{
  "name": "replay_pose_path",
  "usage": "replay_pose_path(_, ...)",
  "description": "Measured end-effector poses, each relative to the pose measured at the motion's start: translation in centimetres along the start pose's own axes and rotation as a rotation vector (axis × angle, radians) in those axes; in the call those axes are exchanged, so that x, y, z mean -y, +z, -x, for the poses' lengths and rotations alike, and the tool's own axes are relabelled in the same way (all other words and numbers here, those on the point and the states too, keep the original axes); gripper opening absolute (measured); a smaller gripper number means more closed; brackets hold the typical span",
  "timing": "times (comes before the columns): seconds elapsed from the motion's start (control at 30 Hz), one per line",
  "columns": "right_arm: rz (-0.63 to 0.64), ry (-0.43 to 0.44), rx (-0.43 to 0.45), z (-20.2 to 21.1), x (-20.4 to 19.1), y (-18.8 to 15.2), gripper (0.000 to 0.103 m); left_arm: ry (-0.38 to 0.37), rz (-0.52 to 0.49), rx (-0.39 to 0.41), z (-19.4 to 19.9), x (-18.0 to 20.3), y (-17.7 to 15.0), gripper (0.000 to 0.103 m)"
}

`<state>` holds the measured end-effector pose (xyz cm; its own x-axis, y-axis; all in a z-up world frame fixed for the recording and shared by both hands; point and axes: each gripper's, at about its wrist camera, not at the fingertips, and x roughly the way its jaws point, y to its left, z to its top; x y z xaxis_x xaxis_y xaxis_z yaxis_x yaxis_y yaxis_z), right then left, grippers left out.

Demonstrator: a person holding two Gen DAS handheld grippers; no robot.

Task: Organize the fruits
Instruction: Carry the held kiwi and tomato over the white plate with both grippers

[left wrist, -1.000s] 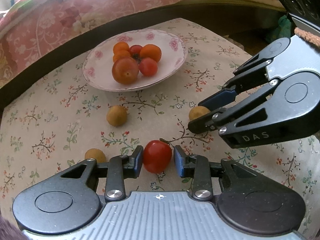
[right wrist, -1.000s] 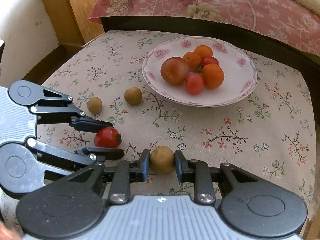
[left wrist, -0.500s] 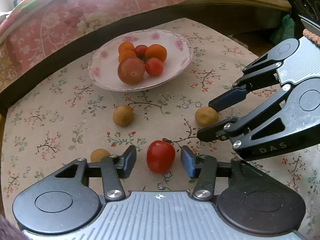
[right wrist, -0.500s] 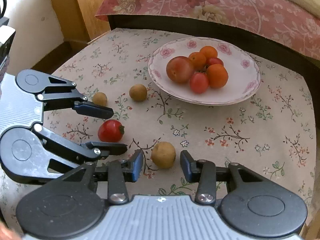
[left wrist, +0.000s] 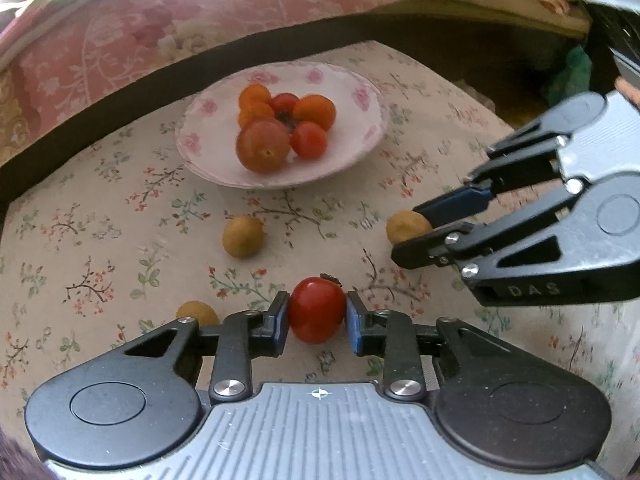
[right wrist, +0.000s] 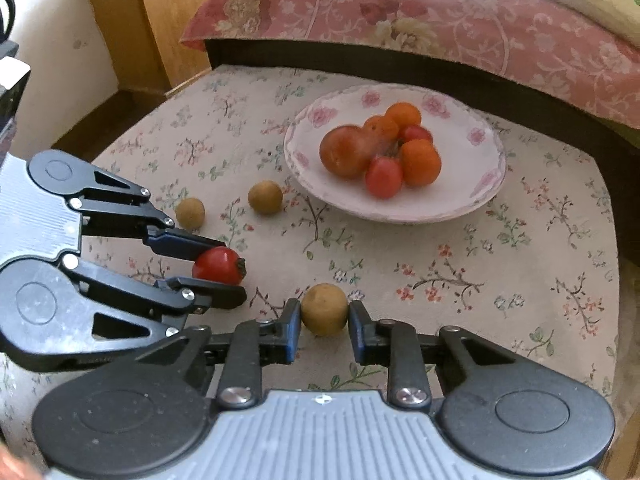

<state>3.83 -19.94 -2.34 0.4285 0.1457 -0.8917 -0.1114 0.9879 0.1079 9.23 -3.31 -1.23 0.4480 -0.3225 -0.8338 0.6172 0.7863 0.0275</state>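
A red cherry tomato (left wrist: pixel 317 310) sits between the pads of my left gripper (left wrist: pixel 317 320), which is shut on it just above the flowered tablecloth. In the right wrist view the same tomato (right wrist: pixel 218 266) shows in the left gripper (right wrist: pixel 208 270). My right gripper (right wrist: pixel 324 326) is shut on a tan longan (right wrist: pixel 324 309), seen from the left as the longan (left wrist: pixel 406 226) in the right gripper (left wrist: pixel 424 226). A floral plate (left wrist: pixel 360 96) (right wrist: pixel 480 184) behind holds several red and orange tomatoes.
Two more longans lie loose on the cloth (left wrist: pixel 243 237) (left wrist: pixel 198 312), also visible from the right (right wrist: pixel 265 197) (right wrist: pixel 190 213). A bed with a pink floral quilt (right wrist: pixel 440 12) runs along the table's far edge. A wooden cabinet (right wrist: pixel 160 20) stands at the left.
Both grippers opened wider half a second ago and have now shut, the left on the tomato and the right on the longan. Both views have shifted slightly.
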Motion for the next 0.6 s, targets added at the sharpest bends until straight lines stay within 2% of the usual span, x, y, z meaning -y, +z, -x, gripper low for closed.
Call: replay_pose_path(0.6,-0.082,-0.015,0.125,2.2,1.6,3.5,0.028,0.021,0.091,0.122,0.9,-0.8,3.8,0.037)
